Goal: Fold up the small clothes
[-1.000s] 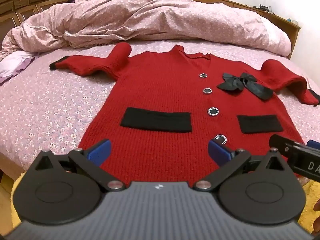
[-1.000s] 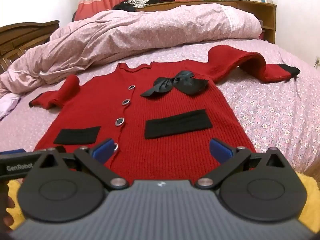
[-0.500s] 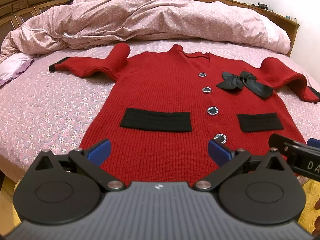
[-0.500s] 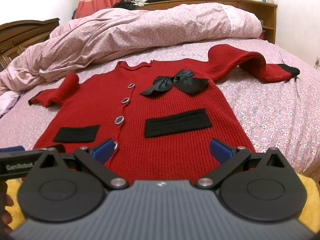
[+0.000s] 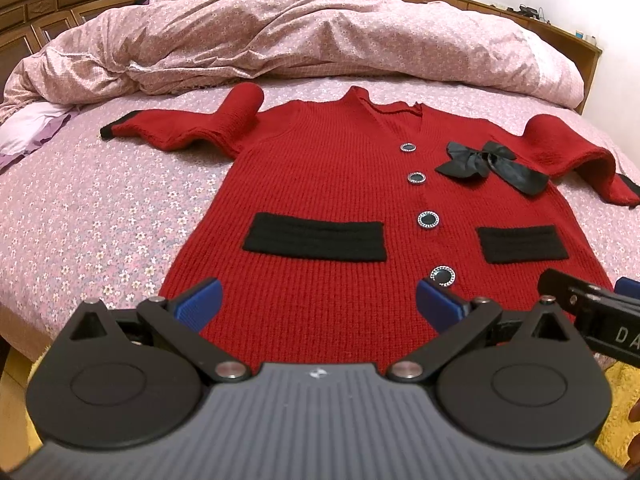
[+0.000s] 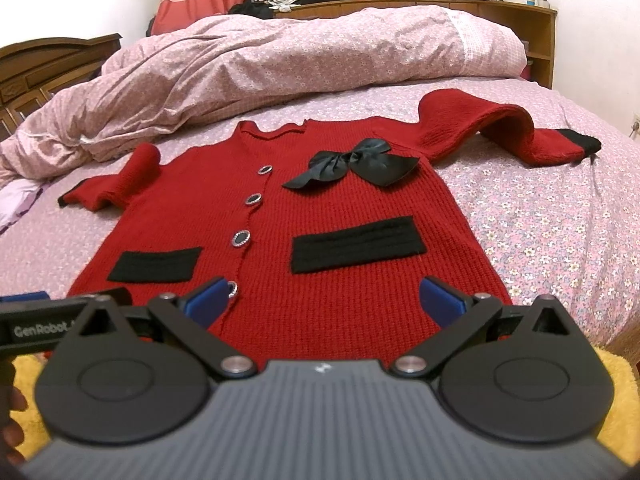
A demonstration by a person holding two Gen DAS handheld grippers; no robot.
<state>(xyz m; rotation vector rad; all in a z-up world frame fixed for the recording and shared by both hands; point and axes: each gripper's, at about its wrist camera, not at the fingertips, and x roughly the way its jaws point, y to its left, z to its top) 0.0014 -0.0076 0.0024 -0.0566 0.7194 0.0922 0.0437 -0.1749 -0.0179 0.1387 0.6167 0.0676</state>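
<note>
On the far left, a pale lilac cloth [image 5: 28, 136] lies crumpled at the edge of the pink floral bedsheet [image 5: 100, 216], with the rumpled pink floral duvet [image 5: 320, 32] heaped behind it. Next comes the task's thing: a small red knitted cardigan with black trim [image 5: 320, 184], spread face up and flat on the sheet, hem toward the cameras. Its left sleeve [image 5: 180, 128] reaches out sideways with a hump near the shoulder, ending in a black cuff. On the body sit 2 black pocket bands, 4 dark round buttons [image 5: 428, 220] down the middle and a black ribbon bow [image 5: 492, 164] on the chest. Its right sleeve [image 6: 500, 128] arches up off the sheet before dropping to its cuff.

The left gripper [image 5: 318, 300] hovers just over the hem with its blue fingers spread wide, holding nothing. The right gripper [image 6: 324, 300] does the same beside it, jaws wide apart and empty, over the hem's right half.

No fold appears made, so the task seems at its very start: the approach for a first grasp. The next move likely calls for each gripper to reach a sleeve or side edge, pinch the thick knit cleanly, and carry it inward across the body without dragging the bow or bunching the arched sleeve.
</note>
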